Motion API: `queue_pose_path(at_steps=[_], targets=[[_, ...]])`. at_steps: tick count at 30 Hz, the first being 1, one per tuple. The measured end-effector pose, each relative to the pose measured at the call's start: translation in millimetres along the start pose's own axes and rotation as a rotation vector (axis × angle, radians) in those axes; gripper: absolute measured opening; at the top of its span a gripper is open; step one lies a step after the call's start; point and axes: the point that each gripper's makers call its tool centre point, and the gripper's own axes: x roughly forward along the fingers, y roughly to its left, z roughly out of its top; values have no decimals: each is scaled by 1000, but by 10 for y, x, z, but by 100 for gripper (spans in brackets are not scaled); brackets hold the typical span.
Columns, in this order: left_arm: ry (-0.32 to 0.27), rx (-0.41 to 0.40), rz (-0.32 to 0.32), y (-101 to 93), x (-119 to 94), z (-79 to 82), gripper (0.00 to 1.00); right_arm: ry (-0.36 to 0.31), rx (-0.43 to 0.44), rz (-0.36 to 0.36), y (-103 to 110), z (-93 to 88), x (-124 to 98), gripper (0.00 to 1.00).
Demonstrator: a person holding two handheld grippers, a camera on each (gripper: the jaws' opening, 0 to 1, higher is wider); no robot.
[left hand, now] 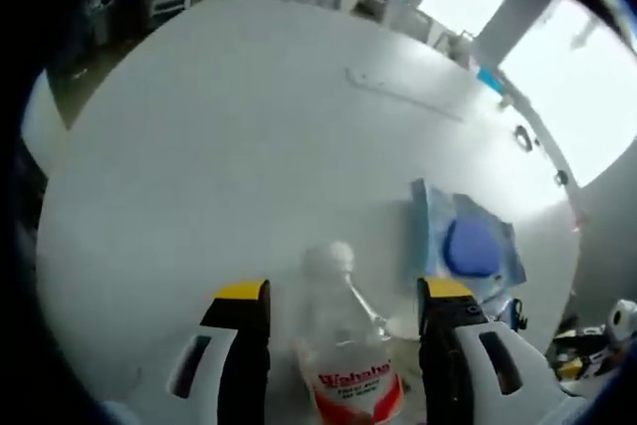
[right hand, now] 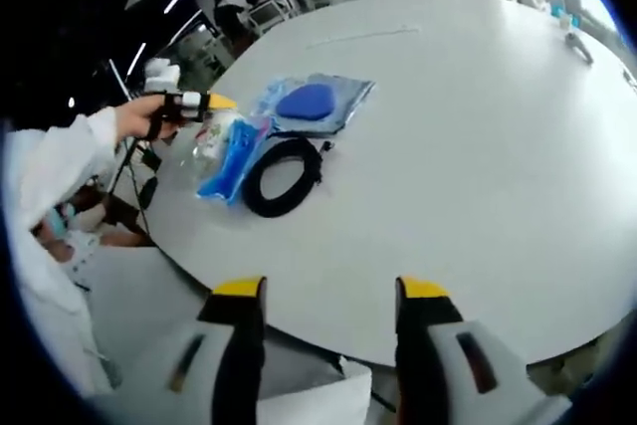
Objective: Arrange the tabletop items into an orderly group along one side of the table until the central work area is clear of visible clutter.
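L gripper has a clear bottle w/ red label between its fingers, cap pointing fwd; jaws sit wide, can't tell if they're touching it. Blue pouch just ahead-right of the R finger. R gripper spread, nothing held, over table edge; black cable coil and blue packet well ahead-left.

clear bottle w/ red label, black cable

The bottle carries a red label reading "Wahaha"; smaller print illegible.
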Motion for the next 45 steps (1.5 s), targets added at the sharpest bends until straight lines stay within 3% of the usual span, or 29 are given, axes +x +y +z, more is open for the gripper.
queue_pose_path(at_steps=[7,20,24,30,34,39,45], targets=[[-11,23,65,99,62,22,52,-40,-45,2,34,127,16,51],[-53,71,107,130,149,91,41,-181,-153,25,96,482,-32,61],[-53,81,113,128,194,108,27,-181,-161,21,74,495,-24,61],[-78,7,146,200,204,148,21,-186,-134,12,23,473,-43,60],[-46,14,142,164,212,132,19,-195,-113,4,-23,470,-65,60],[-36,-16,160,175,98,39,18,-226,-112,9,-18,545,-159,60],[-83,-18,154,119,-206,-17,18,-244,-129,17,-11,562,-228,59]])
